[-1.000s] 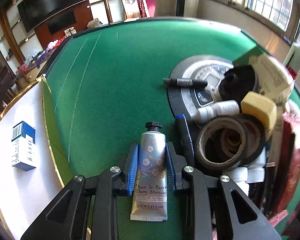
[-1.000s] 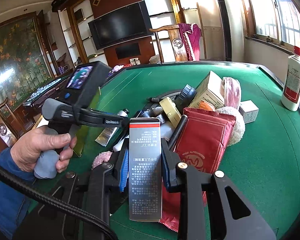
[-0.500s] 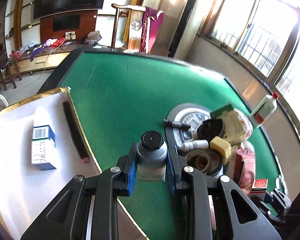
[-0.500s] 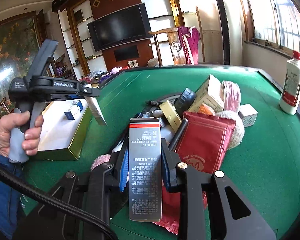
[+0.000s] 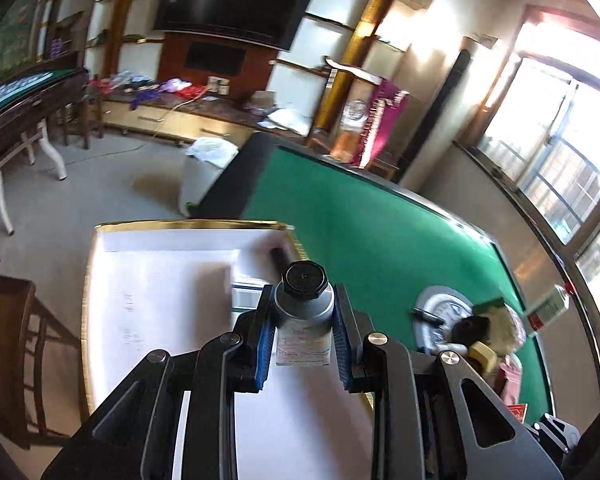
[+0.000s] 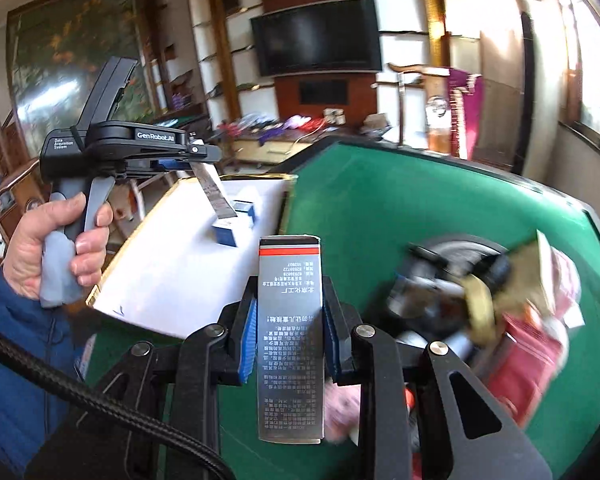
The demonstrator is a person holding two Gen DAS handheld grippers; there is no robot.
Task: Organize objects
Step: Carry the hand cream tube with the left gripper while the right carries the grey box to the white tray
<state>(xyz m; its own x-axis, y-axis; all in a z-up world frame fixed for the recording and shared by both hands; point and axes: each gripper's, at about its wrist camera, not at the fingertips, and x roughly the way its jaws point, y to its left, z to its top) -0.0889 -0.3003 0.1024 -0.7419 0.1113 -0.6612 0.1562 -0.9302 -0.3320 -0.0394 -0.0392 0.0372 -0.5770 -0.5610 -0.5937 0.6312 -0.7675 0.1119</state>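
Step in hand, as I judge it: carrying two picked items from the clutter to the tray.

Left gripper [image 5: 304, 322] clamped on the hand-cream tube [image 5: 305, 312], cap pointing away from the camera, held above the gold-edged white tray [image 5: 148, 304]. From the right wrist view the tube [image 6: 214, 190] hangs tail-down over the tray's far half.

Right gripper [image 6: 290, 322] clamped on a silver carton [image 6: 291, 320] with a red band, over the green bench [image 6: 380, 200], tray at about 10 o'clock from it.

Tray contents: a small blue-and-white box [image 6: 236, 226] near its far end; a dark stick-like item [image 5: 278, 258] along the bench-side rim, blurred. The rest of the floor is bare white.

Remaining clutter pile [image 6: 480, 296] sits on the bench at 3 o'clock, smeared by motion.

Next move, my guess: lower the tube onto bare tray floor clear of the box, then part the jaws; the carton follows beside it.
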